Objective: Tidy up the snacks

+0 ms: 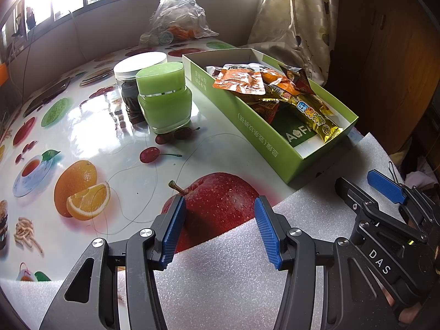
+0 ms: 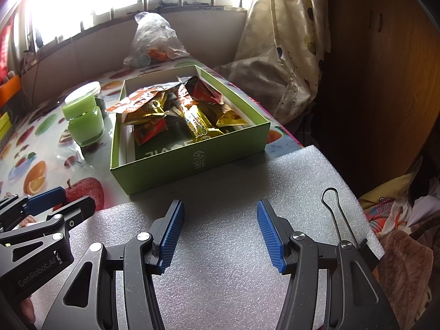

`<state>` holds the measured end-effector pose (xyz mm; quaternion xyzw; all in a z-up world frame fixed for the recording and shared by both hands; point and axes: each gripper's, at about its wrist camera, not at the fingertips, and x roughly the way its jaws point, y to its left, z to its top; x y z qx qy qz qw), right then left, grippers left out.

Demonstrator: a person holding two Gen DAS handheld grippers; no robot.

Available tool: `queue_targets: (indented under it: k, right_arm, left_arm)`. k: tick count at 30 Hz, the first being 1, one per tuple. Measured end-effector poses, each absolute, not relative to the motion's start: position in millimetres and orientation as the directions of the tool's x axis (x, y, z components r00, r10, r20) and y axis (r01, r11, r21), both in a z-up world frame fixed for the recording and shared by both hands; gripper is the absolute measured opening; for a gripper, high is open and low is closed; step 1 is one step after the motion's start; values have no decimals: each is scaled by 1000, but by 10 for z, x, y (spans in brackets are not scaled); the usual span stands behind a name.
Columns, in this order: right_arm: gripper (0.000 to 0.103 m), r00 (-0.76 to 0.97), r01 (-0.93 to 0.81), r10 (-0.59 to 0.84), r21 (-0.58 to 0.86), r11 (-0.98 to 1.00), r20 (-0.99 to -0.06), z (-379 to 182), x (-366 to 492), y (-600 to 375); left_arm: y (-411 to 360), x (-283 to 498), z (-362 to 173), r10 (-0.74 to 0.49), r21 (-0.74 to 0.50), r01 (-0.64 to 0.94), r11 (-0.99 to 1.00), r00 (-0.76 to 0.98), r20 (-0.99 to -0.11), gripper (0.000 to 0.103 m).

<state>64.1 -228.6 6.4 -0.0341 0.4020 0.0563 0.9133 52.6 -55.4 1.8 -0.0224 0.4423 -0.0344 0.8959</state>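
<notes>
Right wrist: snack box (image 2: 189, 162) beyond empty hand-held gripper (image 2: 220, 232).

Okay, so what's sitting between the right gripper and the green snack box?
Only bare white foam sheet, as the right wrist view shows. The right gripper is open over it, and the green snack box stands just past the foam's far edge.

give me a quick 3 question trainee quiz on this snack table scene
1. True or false: the green box already holds snack packets.
2. Which jar stands nearer the camera in the left wrist view? A) green jar B) white-lidded jar
3. What is each gripper holding: left gripper and right gripper?

Key:
1. True.
2. A; the white-lidded jar stands behind it.
3. Nothing; both have open jaws over the white foam sheet.
</notes>
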Motion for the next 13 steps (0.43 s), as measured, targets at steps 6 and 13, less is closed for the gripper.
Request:
queue_targets:
  k: [6, 13]
  right_arm:
    - [55, 671, -130, 75, -17, 991, -738, 63, 638, -2285]
    - [55, 671, -130, 75, -17, 991, -738, 63, 641, -2289]
  left_arm:
    - [-527, 528, 22, -82, -73, 40, 997, 607, -791, 53]
    - [-526, 531, 22, -80, -70, 40, 997, 607, -791, 53]
